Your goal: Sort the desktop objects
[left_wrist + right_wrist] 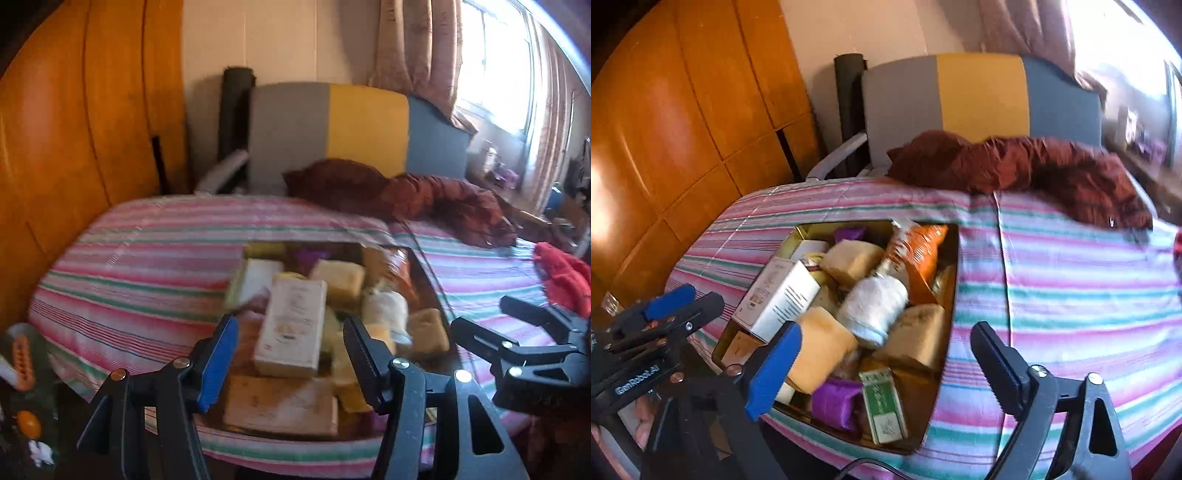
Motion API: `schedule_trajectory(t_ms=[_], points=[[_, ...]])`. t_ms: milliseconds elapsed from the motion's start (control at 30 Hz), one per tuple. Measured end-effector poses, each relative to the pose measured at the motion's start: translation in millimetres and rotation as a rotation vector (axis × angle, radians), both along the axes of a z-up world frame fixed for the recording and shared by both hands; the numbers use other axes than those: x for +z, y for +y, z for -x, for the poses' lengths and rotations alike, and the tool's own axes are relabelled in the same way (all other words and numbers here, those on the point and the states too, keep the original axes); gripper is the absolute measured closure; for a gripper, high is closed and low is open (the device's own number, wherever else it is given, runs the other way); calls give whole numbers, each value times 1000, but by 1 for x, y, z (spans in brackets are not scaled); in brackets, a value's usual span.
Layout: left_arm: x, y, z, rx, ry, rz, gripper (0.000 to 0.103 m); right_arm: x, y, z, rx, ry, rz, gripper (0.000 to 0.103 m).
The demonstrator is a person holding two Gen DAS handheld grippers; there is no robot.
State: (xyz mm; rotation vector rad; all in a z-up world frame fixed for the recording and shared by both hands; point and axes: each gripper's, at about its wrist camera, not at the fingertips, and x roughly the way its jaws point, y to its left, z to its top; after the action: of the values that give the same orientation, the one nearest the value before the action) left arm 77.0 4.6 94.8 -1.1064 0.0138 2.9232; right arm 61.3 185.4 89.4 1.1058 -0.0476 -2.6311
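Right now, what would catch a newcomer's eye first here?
A gold tin crammed with small boxes and packets sits on the pink-and-green striped bedcover. A rumpled dark red garment lies behind it, before a grey, yellow and blue headboard.

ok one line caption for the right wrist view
Open right gripper above a tin packed with boxes and packets on a striped bedspread.

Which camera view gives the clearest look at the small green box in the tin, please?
The right wrist view: the green box lies sharp and unobstructed at the tin's near edge. In the left wrist view I cannot make it out among the blurred items.
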Motion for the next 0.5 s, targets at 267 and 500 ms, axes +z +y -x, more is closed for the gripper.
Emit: schedule_trajectory(t_ms=[267, 500], points=[[-6, -1, -5, 86, -70, 124, 44, 7, -34, 1, -5, 31, -82, 2], [-26, -14, -2, 120, -182, 70, 44, 4, -52, 3, -23, 56, -194, 1]])
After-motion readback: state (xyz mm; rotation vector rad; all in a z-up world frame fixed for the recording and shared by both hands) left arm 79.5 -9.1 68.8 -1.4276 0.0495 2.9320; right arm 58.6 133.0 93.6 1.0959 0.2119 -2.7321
